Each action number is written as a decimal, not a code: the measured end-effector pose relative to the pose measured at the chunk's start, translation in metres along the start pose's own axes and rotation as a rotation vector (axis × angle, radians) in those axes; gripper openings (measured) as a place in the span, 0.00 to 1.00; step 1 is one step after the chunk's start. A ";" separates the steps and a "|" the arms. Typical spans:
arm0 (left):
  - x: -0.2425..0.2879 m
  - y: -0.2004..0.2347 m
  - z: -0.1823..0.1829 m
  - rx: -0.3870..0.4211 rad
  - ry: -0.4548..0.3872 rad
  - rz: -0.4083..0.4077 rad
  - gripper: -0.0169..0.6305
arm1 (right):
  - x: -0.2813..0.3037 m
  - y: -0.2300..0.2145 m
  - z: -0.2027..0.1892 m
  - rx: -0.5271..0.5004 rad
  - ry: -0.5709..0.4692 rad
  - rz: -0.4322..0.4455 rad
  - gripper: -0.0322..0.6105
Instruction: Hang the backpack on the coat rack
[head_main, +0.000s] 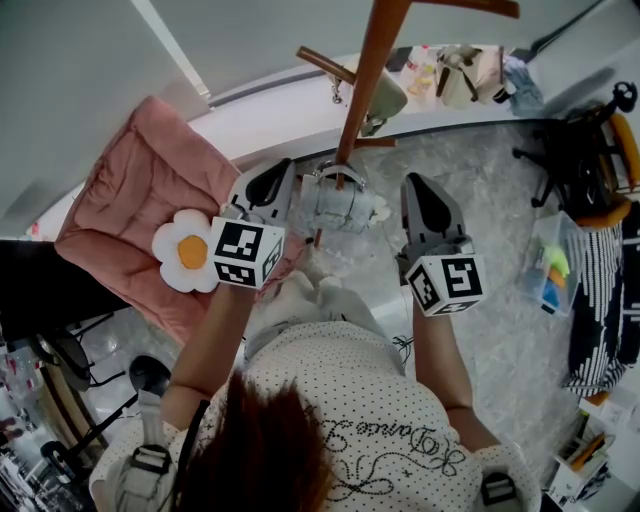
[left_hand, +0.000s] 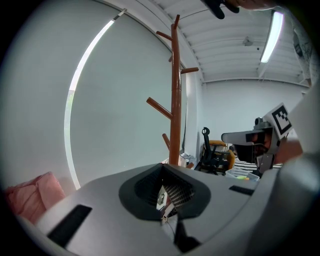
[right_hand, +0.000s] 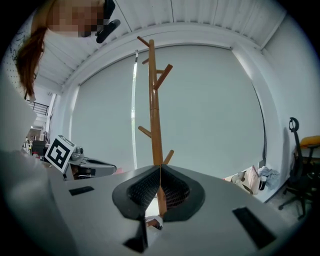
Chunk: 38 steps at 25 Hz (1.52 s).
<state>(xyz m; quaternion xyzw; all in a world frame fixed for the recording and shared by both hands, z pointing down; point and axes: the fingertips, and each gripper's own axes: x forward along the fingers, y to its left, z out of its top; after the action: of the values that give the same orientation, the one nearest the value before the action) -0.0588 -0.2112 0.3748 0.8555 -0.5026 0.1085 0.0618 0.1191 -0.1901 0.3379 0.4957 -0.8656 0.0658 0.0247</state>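
Observation:
A wooden coat rack (head_main: 368, 70) with angled pegs stands straight ahead. A small pale grey backpack (head_main: 336, 203) sits against the pole low down, with its top handle at a short peg. My left gripper (head_main: 276, 182) is shut and empty just left of the bag. My right gripper (head_main: 420, 192) is shut and empty just to its right. In the left gripper view the closed left gripper (left_hand: 163, 169) points at the rack (left_hand: 175, 100). The right gripper view shows the closed right gripper (right_hand: 159, 170) below the pole (right_hand: 155, 115). Neither gripper touches the backpack.
A pink padded chair (head_main: 140, 190) with a flower-shaped cushion (head_main: 186, 251) stands at the left. At the right are a black office chair (head_main: 585, 150), a clear plastic box (head_main: 550, 265) and a striped cloth (head_main: 600, 300). Bags (head_main: 470, 75) lie beyond the rack.

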 end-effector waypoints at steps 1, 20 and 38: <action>0.000 0.000 0.000 0.000 0.001 -0.001 0.03 | 0.000 0.001 0.000 -0.003 0.002 0.002 0.07; -0.005 -0.002 0.000 0.004 -0.002 -0.018 0.03 | -0.004 0.006 0.003 0.001 0.000 -0.009 0.08; -0.011 -0.002 0.000 0.006 -0.003 -0.019 0.03 | -0.008 0.011 0.006 0.003 -0.008 -0.017 0.07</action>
<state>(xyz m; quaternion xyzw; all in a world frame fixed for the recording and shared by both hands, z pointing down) -0.0627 -0.2010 0.3722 0.8606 -0.4942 0.1081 0.0592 0.1140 -0.1782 0.3304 0.5035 -0.8613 0.0650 0.0212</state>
